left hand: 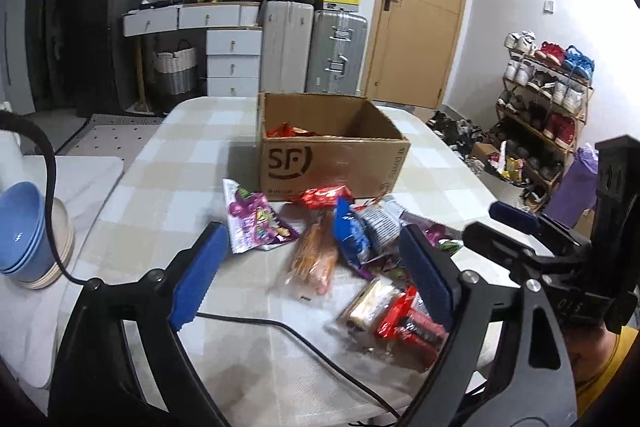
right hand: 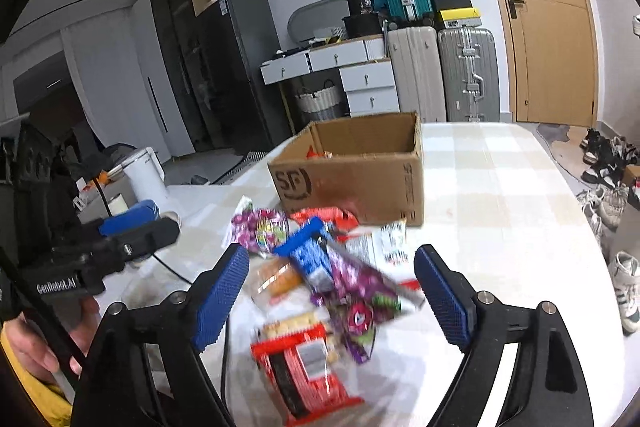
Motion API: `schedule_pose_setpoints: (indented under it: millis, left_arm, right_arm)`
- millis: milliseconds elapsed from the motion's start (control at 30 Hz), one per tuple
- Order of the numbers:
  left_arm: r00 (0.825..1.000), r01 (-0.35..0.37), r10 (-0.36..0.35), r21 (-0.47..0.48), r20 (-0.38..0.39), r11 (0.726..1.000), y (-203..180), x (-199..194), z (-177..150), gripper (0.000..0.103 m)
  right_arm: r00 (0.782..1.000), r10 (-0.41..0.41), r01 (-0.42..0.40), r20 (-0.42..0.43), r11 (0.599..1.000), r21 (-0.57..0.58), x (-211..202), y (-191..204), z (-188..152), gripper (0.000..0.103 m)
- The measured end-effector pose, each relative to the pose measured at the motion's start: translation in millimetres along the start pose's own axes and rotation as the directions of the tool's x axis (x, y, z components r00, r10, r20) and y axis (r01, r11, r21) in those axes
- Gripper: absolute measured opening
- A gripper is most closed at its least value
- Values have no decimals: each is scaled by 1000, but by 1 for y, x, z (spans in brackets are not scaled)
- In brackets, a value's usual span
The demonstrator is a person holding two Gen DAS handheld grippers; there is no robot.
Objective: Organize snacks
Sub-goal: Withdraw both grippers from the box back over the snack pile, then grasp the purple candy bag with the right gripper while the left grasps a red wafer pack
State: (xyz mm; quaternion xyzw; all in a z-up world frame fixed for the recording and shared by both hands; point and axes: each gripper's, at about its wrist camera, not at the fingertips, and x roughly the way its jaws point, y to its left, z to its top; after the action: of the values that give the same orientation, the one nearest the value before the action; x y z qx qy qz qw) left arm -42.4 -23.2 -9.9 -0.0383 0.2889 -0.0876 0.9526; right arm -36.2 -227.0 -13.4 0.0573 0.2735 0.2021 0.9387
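Table point(left hand: 168, 163): it is carrying the whole job, keeping box and snacks within your reach.
Cardboard box point(left hand: 334, 163): it is standing open-topped just behind the pile, already holding some packets.
Snack pile point(left hand: 344, 247): it is lying loose in front of the box.
Left tongs point(left hand: 316, 267): you are holding them apart, empty, above the pile.
Right tongs point(right hand: 332, 291): you are holding them apart, empty, framing the purple packet point(right hand: 360, 291).

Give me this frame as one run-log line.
left gripper: open, empty | right gripper: open, empty | snack packets: loose pile on table | cardboard box: behind pile, some snacks inside
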Motion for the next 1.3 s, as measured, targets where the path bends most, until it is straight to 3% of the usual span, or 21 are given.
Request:
schedule_pose_setpoints:
  millis: [33,100,433,633,867,1067,1300]
  left_arm:
    - [1000,-6,6,-2,2,1000,0,-1,-1,90]
    - [999,-28,28,-16,18,999,2,-5,-4,103]
    - [997,-34,35,-24,67,999,1,-6,11,102]
    - [982,-63,65,-18,178,998,-5,-39,11,102]
    - [990,-65,68,-22,120,998,-7,-34,-10,102]
    - [996,-57,58,-6,65,998,-13,-16,-19,102]
    - [999,-36,36,-28,-4,999,-11,10,-30,102]
  right_arm:
    - [1000,0,0,-8,1000,-3,1,0,-2,87]
    - [1000,-7,7,-10,1000,-11,1,1,-6,87]
    - [1000,9,-9,3,1000,19,2,-10,3,87]
    - [999,34,-35,29,999,37,-4,-12,6,87]
    - [1000,-1,1,0,998,66,-6,-24,0,87]
    - [995,11,2,-98,992,128,14,-42,-5,87]
    - [977,-8,6,-215,1000,-9,55,-38,-8,87]
